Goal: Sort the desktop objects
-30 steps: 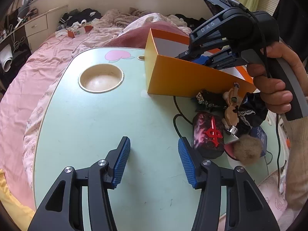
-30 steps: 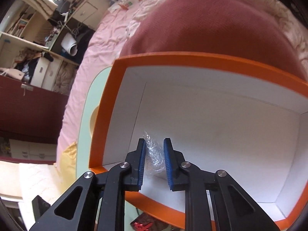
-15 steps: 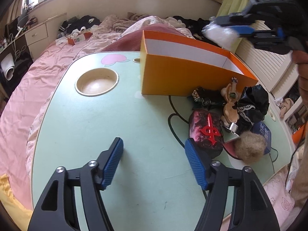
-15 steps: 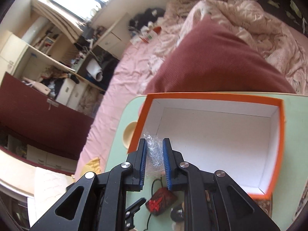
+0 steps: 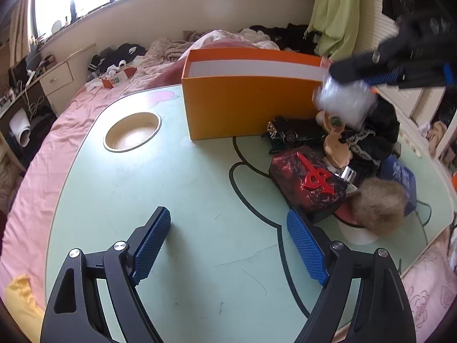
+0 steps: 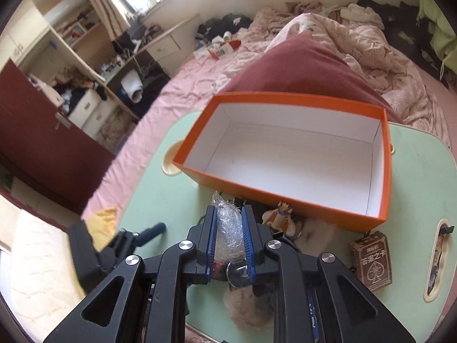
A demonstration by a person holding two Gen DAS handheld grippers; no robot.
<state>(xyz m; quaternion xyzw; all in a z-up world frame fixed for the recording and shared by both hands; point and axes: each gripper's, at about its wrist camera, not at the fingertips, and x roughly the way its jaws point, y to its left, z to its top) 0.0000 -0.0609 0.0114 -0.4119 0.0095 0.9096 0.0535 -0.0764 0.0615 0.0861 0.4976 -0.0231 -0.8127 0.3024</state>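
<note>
Right gripper (image 6: 230,235) clamped on a crumpled clear plastic wrap (image 6: 228,231), pads pressing it from both sides. A second ago it was down inside the orange box (image 6: 285,200) with the wrap between the pads; now it's out and above the near wall, box interior at 12 o'clock in the right wrist view and showing bare white floor. So the wrap came back out of the box, not dropped. My read: either it's being pulled as trash to go elsewhere, or the drop was aborted. Can't tell which from here

In the left wrist view the wrap (image 5: 344,104) hangs blurred at 2 o'clock, in front of the box's right end and over the clutter

Left gripper (image 5: 228,245) jaws opening, wider than a second ago, nothing between them, only bare green table (image 5: 171,185). Its right pad sits just beside the dark red case (image 5: 305,180) with the red sword charm (image 5: 312,174) on it, at 3 o'clock. Probably lining up for that as the next pick

Unsorted pile at 2 to 3 o'clock: black toy car (image 5: 288,135), small figurine (image 5: 335,145), fur pompom (image 5: 377,203), black lacy cloth (image 5: 371,140). Card box (image 6: 371,258) lies at 4 o'clock in the right wrist view, well clear of the pile

Box empty, sorting barely started
</note>
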